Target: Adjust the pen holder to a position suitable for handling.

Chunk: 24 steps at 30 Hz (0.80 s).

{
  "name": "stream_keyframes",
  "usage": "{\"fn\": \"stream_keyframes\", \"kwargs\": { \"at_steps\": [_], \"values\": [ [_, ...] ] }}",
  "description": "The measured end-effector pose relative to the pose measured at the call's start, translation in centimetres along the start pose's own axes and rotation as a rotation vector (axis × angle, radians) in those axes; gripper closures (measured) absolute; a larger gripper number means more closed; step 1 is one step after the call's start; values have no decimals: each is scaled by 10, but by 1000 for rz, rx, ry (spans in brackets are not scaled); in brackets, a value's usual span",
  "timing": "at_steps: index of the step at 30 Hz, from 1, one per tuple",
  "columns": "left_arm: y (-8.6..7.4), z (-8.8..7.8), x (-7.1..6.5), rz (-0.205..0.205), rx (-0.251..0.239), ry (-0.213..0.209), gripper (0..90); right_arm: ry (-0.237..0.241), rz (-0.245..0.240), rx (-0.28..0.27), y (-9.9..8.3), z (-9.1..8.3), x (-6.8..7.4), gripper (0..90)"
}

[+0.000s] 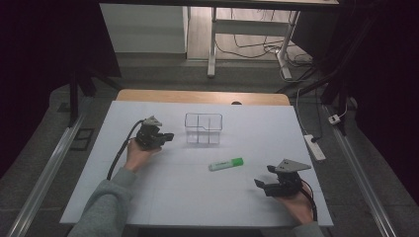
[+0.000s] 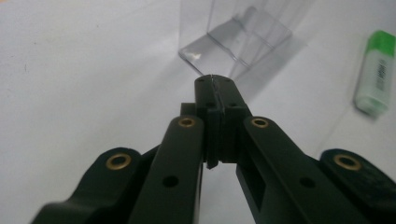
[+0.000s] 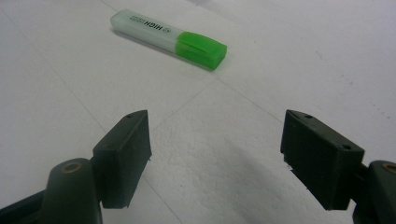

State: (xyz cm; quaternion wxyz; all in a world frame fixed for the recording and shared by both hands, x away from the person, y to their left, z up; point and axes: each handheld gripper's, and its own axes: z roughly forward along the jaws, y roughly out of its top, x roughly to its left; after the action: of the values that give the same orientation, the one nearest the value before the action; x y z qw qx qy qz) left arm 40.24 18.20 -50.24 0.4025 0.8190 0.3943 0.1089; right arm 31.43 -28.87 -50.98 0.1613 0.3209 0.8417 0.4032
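Fingers of the right gripper (image 3: 215, 154) stand wide apart with nothing between them, aimed along the white table (image 1: 163, 197) toward the green highlighter (image 3: 168, 38), which lies flat a little ahead of them. Jaws of the left gripper (image 2: 214, 84) are pressed together on nothing, pointing at the clear divided box (image 2: 243, 39) just beyond their tips. From above, the highlighter (image 1: 226, 164) rests between the two grippers, nearer the right gripper (image 1: 264, 177), in front of the box (image 1: 203, 128) and apart from it. The likely step is a pickup of the highlighter: approach low, square the open jaws across its narrow body rather than its length, centre on the pale barrel, then close.
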Motion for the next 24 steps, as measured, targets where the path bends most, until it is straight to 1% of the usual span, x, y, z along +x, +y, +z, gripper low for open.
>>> {"fn": "stream_keyframes", "kwargs": {
  "at_steps": [1, 2, 3, 4, 5, 7, 8, 9, 10, 11, 14, 18, 22, 24],
  "values": [
    [-2, -3, -2, 5, 1, -5, 884, 0, -2, 0, 0, 0, 0, 235],
    [-4, -8, -6, 15, 6, -17, 851, 0, -1, 0, 0, 0, 0, 235],
    [-4, -8, -6, 15, 6, -17, 823, 1, 0, -1, 0, 0, 0, 235],
    [-7, -12, -12, 24, 23, -32, 786, 1, -1, -1, 0, 0, 0, 235],
    [-7, -12, -12, 24, 23, -32, 753, 2, 3, -1, 0, 0, 0, 235],
    [-11, -17, -18, 39, 33, -17, 669, 2, 5, -1, 0, 0, 0, 235],
    [-13, -19, -21, 42, 36, -16, 669, 2, 5, -1, 0, 0, 0, 235],
    [-16, -22, -24, 43, 37, -20, 625, 2, 4, -2, 0, 0, -1, 235],
    [-18, -24, -26, 46, 39, -20, 553, 0, 4, -2, 0, -1, -1, 235],
    [-21, -27, -30, 57, 46, -16, 553, 0, 4, -2, 0, -1, -1, 235],
    [-29, -35, -38, 74, 51, -5, 469, 5, 3, -3, 0, 0, -1, 235],
    [-40, -44, -44, 81, 58, 7, 414, 5, 5, -3, 0, 0, 0, 235],
    [-52, -53, -47, 60, 53, 15, 398, 2, 8, -5, 0, -1, -1, 235],
    [-57, -58, -50, 58, 51, 17, 391, 2, 8, -6, 0, 0, -1, 235]
  ]
}}
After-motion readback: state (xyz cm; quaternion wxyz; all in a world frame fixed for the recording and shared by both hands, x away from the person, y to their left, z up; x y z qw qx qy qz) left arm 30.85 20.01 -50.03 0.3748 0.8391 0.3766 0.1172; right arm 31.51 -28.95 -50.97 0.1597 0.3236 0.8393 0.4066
